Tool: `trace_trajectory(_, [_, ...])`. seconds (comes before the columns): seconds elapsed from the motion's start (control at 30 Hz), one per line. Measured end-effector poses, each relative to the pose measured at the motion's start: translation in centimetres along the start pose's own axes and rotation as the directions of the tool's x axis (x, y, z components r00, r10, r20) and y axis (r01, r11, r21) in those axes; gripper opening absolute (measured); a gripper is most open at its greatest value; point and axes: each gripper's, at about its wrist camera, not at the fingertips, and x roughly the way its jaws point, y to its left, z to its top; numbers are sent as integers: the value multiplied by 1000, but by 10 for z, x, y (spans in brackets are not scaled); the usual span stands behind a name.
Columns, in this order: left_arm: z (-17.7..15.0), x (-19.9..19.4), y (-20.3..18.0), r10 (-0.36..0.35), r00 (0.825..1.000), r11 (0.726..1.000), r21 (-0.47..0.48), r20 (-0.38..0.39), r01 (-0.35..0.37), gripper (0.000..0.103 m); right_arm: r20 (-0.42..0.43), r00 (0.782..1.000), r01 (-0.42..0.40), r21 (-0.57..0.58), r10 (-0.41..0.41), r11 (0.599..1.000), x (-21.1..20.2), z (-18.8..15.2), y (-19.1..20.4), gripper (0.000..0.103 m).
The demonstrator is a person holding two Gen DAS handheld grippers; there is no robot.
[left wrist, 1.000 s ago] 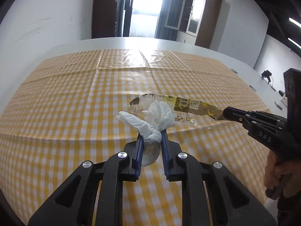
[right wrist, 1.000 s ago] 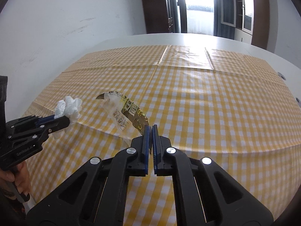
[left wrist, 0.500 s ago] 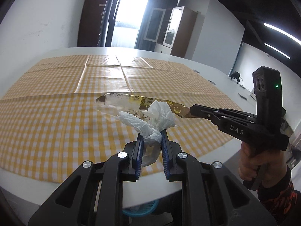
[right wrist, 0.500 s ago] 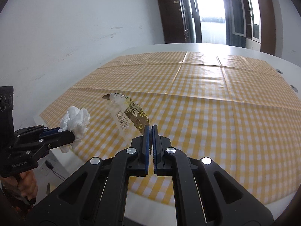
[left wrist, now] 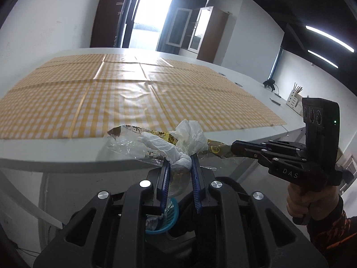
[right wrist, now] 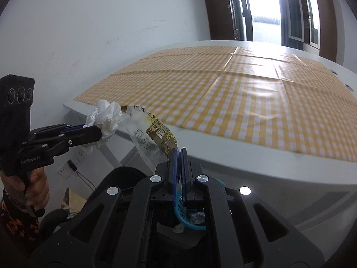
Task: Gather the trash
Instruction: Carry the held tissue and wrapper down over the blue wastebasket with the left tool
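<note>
Left gripper (left wrist: pixel 179 163), jaws narrowed and clamped on a crumpled white tissue (left wrist: pixel 187 143); the wad stands up out of the jaw tips, and a twisted tail of it runs out toward the upper left in the left wrist view. Right gripper (right wrist: pixel 178 154), jaws all but closed, pinching one end of a clear plastic wrapper (right wrist: pixel 149 136) with brown and yellow print. The wrapper's long axis runs from the right gripper's tips up and to the left in the right wrist view, its far torn end lying just beside the tissue held in the left gripper (right wrist: pixel 98 131). In the left wrist view the wrapper (left wrist: pixel 131 143) lies roughly level, crossing behind the tissue from left to the tips of the right gripper (left wrist: pixel 234 149).

Both items hang in the air off the near edge of the white desk (left wrist: pixel 67 154), clear of the yellow checked tablecloth (right wrist: pixel 245 102). A blue mesh basket (right wrist: pixel 187 214), partly hidden by the gripper bodies, sits below with some pale contents.
</note>
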Motion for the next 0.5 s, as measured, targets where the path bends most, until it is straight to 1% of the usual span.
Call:
trace_trajectory(0.13, [-29,8,1,-13,998,1000,-20,-64,12,17,-64,998,0,5,0,1000,6,-34,6,3])
trace_trajectory(0.2, [-43,15,-2,-10,995,1000,-14,-96,9,17,-94,996,1,12,1,1000,11,-49,9,3])
trace_trajectory(0.37, [-74,43,-7,14,983,1000,13,-185,-11,17,-168,986,5,26,0,1000,28,-82,13,3])
trace_trajectory(0.43, [-82,57,0,-16,977,1000,-24,-211,11,17,-195,981,17,32,-10,999,39,-91,12,3])
trace_trajectory(0.5, [-91,70,7,-29,972,998,-59,-232,15,17,-216,976,31,42,-22,999,50,-97,8,3])
